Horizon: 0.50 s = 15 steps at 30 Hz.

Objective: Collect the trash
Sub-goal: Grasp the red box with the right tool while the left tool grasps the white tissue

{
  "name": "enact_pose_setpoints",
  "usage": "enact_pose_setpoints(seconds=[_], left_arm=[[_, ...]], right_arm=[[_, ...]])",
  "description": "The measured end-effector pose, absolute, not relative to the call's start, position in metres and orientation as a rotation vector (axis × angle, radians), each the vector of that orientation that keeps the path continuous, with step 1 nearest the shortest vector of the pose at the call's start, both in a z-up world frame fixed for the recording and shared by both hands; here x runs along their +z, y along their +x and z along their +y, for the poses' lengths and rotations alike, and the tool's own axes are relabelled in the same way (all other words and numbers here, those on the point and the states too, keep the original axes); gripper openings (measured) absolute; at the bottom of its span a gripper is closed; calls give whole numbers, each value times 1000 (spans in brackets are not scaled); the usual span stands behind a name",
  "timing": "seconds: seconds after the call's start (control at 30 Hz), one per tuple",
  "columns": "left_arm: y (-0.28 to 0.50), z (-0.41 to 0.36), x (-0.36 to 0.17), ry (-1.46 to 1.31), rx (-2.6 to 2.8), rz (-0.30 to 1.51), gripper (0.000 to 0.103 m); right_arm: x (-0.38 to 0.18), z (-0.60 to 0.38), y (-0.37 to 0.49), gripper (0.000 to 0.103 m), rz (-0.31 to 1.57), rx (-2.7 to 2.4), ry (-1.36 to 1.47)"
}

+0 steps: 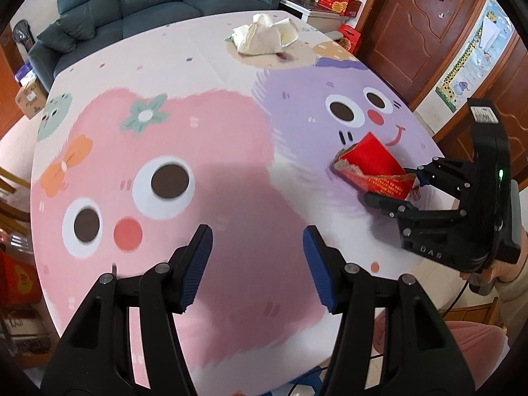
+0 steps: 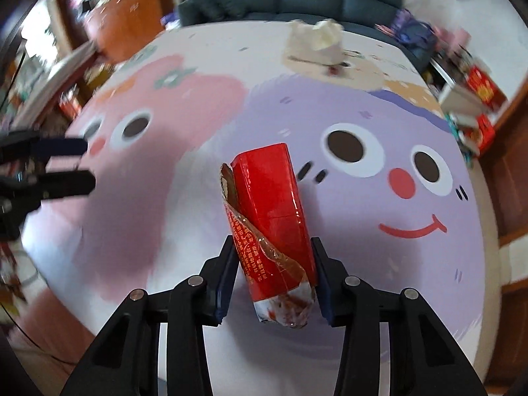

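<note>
Cartoon faces in pink and lilac cover the round table [image 1: 204,66], which fills both views, with a dark sofa [image 1: 138,3] and a wooden door [image 1: 412,23] behind it.

Nearest in the left wrist view, the left gripper [image 1: 257,264] hangs over the pink patch by the near edge, its blue-padded fingers spread wide with nothing between them.

Toward the right edge, the right gripper [image 2: 274,275] pinches a torn red carton [image 2: 270,217] at its ragged near end, one pad on each long side; the jaws stand close together against the box. The carton points straight ahead along the fingers, its intact far end over the lilac face. Whether it rests on the cloth or is just lifted off cannot be told.

The carton looks light and empty, thin card under glossy film, so it probably crushes easily and may be slick; its peeling flap [image 2: 231,194] seems a poor place to hold. The flat sides nearer the middle would likely give a firmer purchase than the crumpled end.

Farthest off, near the far edge, lies a crumpled white bag [image 1: 264,36], well apart from both grippers.
</note>
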<state>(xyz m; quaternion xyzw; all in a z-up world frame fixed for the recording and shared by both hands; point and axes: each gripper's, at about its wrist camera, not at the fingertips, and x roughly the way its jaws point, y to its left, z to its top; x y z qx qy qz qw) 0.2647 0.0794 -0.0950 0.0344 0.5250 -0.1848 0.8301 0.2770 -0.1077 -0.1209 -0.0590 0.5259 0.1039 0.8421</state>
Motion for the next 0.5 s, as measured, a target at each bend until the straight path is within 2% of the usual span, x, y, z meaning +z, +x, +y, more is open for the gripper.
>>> enact_pose_setpoints(seconds=[0.27, 0.3, 0.33, 0.4, 0.5], left_arm=[[321, 49, -72, 111, -417, 1072, 54], [330, 45, -70, 109, -422, 1073, 57], [339, 42, -69, 107, -423, 1076, 67], [359, 35, -64, 90, -424, 1078, 77], [391, 25, -56, 69, -422, 1074, 77]], right_arm=[[-90, -145, 328, 42, 1059, 127, 38], [-86, -150, 335, 42, 1054, 114, 57], [-81, -157, 344, 42, 1045, 93, 79], [-71, -166, 359, 42, 1027, 71, 108], [-60, -181, 383, 42, 1003, 28, 161]])
